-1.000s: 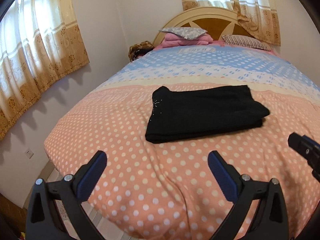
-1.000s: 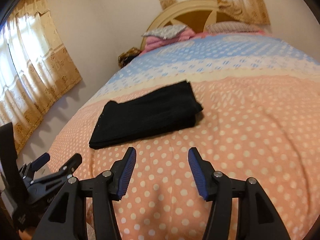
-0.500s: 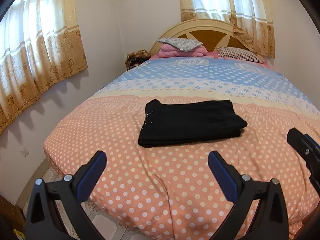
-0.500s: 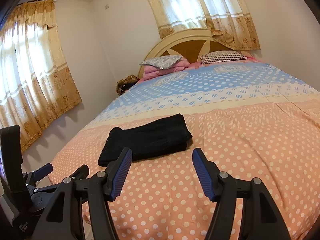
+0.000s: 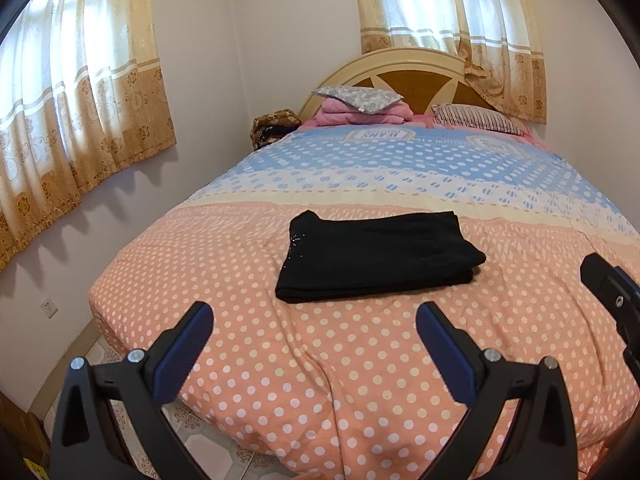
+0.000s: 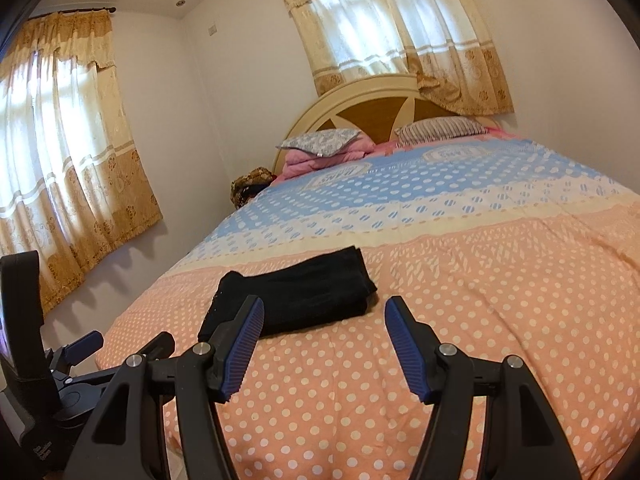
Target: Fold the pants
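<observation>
Black pants (image 5: pixel 376 256) lie folded into a flat rectangle on the orange polka-dot part of the bed; they also show in the right wrist view (image 6: pixel 296 296). My left gripper (image 5: pixel 314 328) is open and empty, held back from the pants above the foot of the bed. My right gripper (image 6: pixel 324 320) is open and empty, also short of the pants. Part of the right gripper shows at the right edge of the left wrist view (image 5: pixel 612 292). The left gripper shows at the lower left of the right wrist view (image 6: pixel 88 360).
The bed cover (image 5: pixel 360 380) is orange with dots near me and blue farther off. Pillows and a pink blanket (image 5: pixel 360 106) lie by the headboard (image 5: pixel 404 76). Curtains (image 5: pixel 72 92) hang on the left wall. Tiled floor (image 5: pixel 200 444) shows below the bed's foot.
Both grippers have drawn back and lifted away from the folded pants, so the pants look smaller and farther off. The pants have not moved. Both grippers stay open.
</observation>
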Motion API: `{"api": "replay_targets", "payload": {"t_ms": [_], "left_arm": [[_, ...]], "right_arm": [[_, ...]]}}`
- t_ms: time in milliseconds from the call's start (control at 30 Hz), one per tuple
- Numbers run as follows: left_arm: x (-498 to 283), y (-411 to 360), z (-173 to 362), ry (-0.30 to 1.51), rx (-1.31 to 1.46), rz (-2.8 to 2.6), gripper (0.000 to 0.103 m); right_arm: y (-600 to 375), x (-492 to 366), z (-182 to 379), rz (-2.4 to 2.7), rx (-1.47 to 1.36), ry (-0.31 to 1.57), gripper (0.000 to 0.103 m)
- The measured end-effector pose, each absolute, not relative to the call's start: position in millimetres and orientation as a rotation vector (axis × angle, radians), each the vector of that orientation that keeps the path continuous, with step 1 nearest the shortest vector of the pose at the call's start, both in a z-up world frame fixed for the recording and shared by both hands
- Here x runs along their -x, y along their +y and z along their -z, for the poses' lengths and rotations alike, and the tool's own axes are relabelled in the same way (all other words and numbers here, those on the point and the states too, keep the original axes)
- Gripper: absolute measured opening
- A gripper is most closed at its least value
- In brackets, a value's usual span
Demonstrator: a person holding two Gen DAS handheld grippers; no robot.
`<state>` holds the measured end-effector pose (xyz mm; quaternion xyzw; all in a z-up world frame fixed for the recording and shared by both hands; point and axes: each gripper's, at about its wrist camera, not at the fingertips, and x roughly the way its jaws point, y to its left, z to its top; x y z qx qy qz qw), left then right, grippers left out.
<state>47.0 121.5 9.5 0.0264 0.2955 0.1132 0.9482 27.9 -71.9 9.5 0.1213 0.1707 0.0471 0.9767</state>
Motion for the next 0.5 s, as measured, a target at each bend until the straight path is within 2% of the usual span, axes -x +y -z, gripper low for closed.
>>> {"api": "replay_targets", "payload": {"t_ms": [500], "left_arm": [[-41.3,120.9,-15.1,0.579,-0.053,-0.244,0.103]], "right_arm": [[-69.0,-17.9,-16.5,-0.08,-0.229,0.296,0.065]]}}
